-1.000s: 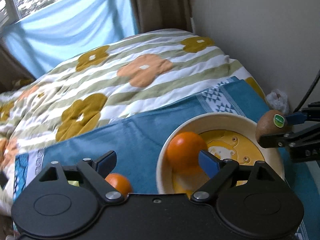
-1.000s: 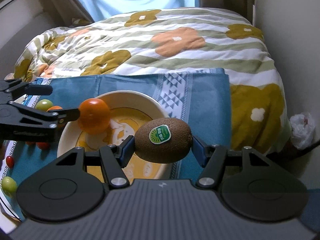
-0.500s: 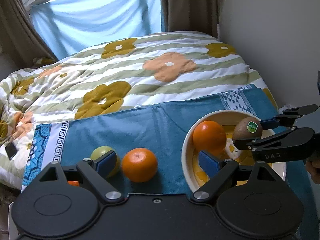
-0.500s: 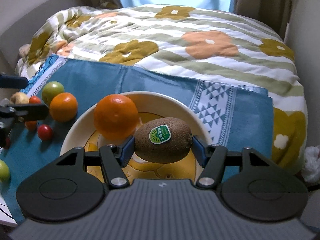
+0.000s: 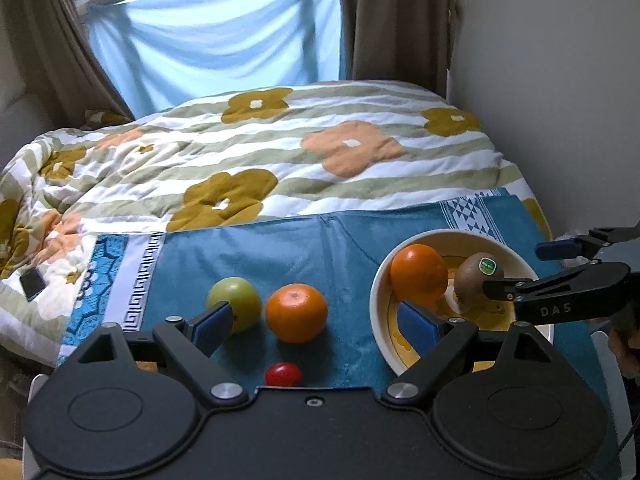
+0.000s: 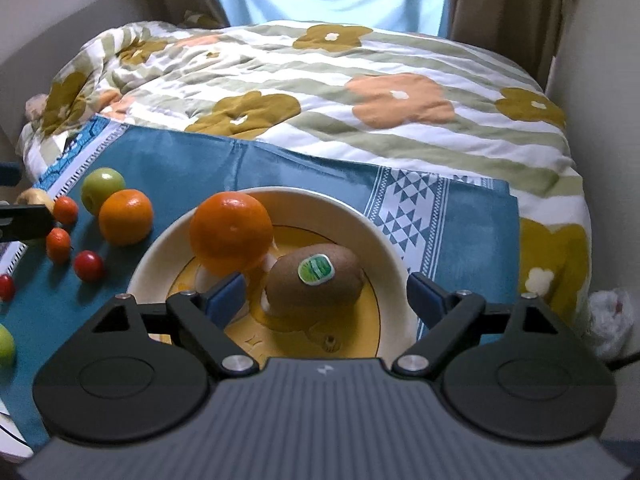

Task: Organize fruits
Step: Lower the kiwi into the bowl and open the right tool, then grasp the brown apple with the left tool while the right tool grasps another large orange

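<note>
We see a green fruit (image 6: 5,346) cut by the left edge in the right wrist view. A pale fruit (image 6: 35,197) at mid left sits half behind a dark bar, kind unclear. Small dark object (image 5: 32,284) on the bed (image 5: 280,160), unidentifiable.

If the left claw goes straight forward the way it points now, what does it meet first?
Probably the loose orange on the blue cloth, which lies between the open fingers of the left claw, ahead of them. The small red fruit sits nearer but lower; depth is unclear.
</note>
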Demonstrator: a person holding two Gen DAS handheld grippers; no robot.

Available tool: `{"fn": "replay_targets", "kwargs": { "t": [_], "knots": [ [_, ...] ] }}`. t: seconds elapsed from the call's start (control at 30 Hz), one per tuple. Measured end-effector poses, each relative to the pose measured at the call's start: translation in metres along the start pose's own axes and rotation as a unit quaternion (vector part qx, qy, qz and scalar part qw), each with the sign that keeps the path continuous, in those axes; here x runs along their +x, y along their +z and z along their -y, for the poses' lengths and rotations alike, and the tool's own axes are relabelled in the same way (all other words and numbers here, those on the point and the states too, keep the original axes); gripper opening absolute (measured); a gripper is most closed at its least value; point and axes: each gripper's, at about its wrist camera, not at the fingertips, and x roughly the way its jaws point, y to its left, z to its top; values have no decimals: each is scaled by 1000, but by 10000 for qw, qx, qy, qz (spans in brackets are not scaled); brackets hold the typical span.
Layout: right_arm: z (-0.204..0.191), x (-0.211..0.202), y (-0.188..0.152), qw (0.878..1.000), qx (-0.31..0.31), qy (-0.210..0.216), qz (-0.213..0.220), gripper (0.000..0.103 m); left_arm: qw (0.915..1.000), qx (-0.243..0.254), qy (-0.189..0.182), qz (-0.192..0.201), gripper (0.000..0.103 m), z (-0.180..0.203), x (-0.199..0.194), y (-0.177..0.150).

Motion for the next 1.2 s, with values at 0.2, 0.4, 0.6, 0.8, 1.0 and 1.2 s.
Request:
{"fn": "replay_targets", "kwargs": {
  "t": [0.2,0.4,0.6,0.8,1.0,1.2],
  "knots": [
    [-17,-29,5,9996,-39,-27,270,103,9992,-190,281,217,92,-19,-36,-9],
    [-45,-57,20,9987,64,146,493,103,9954,-576,619,440,93,-57,-73,-22],
    [-85,-74,31,9975,210,207,637,103,9902,-945,844,586,94,-107,-94,-36],
    [-125,-71,36,9979,262,98,583,103,9907,-954,821,526,99,-149,-89,-47],
    [-160,-44,39,9985,387,-139,364,103,9974,-534,440,221,99,-176,-53,-55],
    [-181,-7,38,9982,513,-299,111,103,9996,52,-105,-249,99,-188,-4,-64]
  ]
}}
